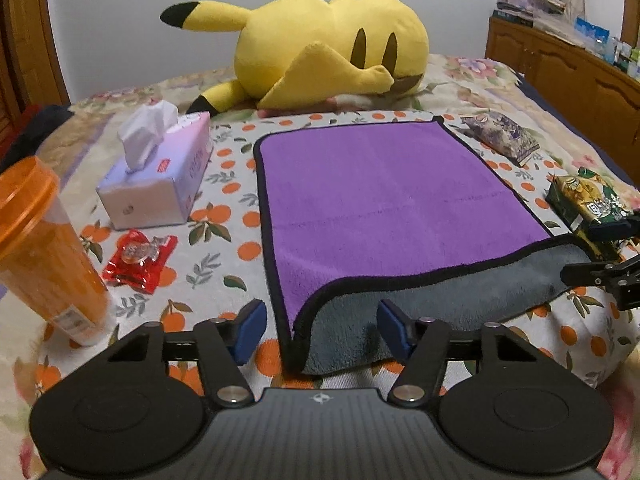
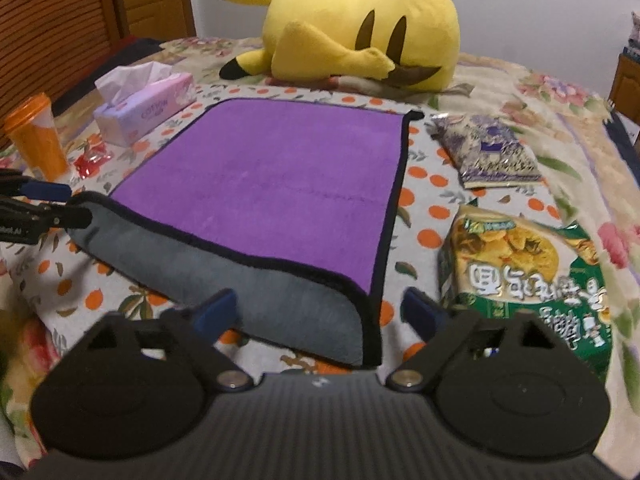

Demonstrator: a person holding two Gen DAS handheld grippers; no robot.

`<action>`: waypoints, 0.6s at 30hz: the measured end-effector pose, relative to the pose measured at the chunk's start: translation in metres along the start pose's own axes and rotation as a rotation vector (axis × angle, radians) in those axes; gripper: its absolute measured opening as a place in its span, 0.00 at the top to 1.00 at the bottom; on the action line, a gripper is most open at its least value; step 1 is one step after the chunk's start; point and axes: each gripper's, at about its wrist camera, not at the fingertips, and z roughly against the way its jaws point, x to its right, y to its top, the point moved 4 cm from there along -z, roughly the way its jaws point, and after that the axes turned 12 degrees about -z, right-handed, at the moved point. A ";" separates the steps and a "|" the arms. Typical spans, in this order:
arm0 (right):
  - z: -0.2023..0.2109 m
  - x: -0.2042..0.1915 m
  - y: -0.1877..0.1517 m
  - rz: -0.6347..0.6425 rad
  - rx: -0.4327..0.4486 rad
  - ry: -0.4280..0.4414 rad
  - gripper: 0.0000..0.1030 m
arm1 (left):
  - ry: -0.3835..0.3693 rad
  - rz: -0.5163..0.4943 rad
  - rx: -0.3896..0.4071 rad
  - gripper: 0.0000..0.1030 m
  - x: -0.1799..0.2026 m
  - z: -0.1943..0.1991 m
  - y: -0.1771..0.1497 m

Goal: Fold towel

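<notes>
A purple towel [image 1: 384, 196] with a black hem and a grey underside lies flat on the orange-print cloth; its near edge is turned over, grey side up [image 1: 432, 308]. My left gripper [image 1: 320, 328] is open, its blue pads either side of the towel's near left corner. My right gripper [image 2: 320, 312] is open, straddling the near right corner of the towel [image 2: 280, 184]. The right gripper's fingers [image 1: 600, 256] show at the right edge of the left wrist view; the left gripper's fingers [image 2: 44, 204] show at the left of the right wrist view.
An orange tumbler [image 1: 40, 248], a tissue box [image 1: 160, 184] and a red candy packet [image 1: 140, 260] lie left of the towel. A purple snack bag [image 2: 488, 152] and green noodle packet [image 2: 528, 276] lie right. A yellow plush [image 1: 328, 48] lies behind.
</notes>
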 end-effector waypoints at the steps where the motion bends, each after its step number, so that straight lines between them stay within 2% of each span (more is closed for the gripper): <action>1: -0.001 0.000 0.000 -0.001 -0.005 0.002 0.16 | -0.008 0.005 -0.002 0.43 0.000 0.000 0.000; 7: -0.005 0.004 -0.001 -0.031 -0.031 0.027 0.22 | -0.046 0.034 -0.007 0.55 0.000 -0.001 -0.001; 11: -0.007 0.007 -0.002 -0.045 -0.047 0.033 0.26 | -0.056 0.036 -0.013 0.58 0.002 -0.001 -0.003; 13: -0.007 0.007 -0.002 -0.050 -0.054 0.038 0.30 | -0.056 0.032 -0.016 0.60 0.003 -0.001 -0.003; 15: -0.007 0.007 -0.002 -0.049 -0.055 0.043 0.38 | -0.056 0.030 -0.017 0.62 0.003 -0.001 -0.004; 18: -0.006 0.005 -0.002 -0.027 -0.049 0.035 0.44 | -0.055 0.028 -0.016 0.69 0.003 0.000 -0.004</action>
